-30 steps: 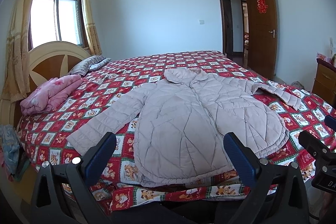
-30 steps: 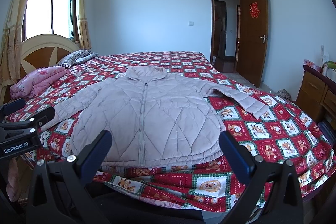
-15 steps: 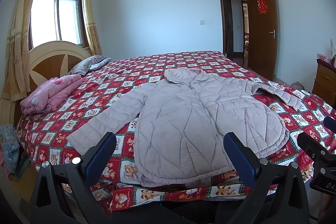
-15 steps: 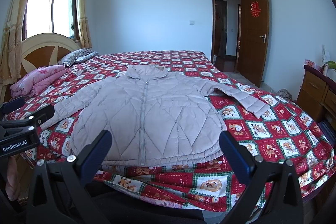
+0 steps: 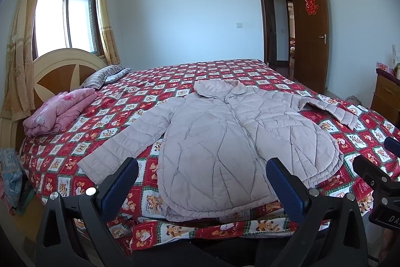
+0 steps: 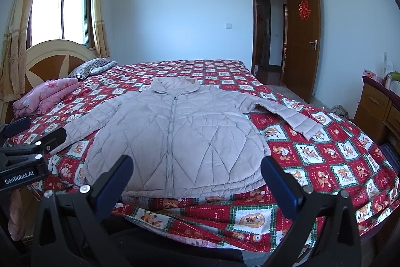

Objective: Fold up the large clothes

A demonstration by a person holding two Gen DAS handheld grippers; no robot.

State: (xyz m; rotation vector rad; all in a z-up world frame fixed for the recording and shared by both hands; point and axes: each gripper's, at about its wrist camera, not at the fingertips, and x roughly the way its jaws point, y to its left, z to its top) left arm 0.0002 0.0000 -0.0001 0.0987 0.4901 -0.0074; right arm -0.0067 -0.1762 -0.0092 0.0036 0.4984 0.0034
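Left wrist view: one quilted jacket [image 5: 225, 142] lies flat on one bed [image 5: 150, 96].
Both sleeves are spread; left gripper [image 5: 200, 182] and right gripper [image 6: 197, 179] are each spread wide, empty.

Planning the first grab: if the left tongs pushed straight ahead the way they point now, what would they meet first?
Probably the hem of the quilted jacket lying flat on the bed. The open left tongs frame its lower edge, with nothing between, though depth is hard to judge in this fisheye view.
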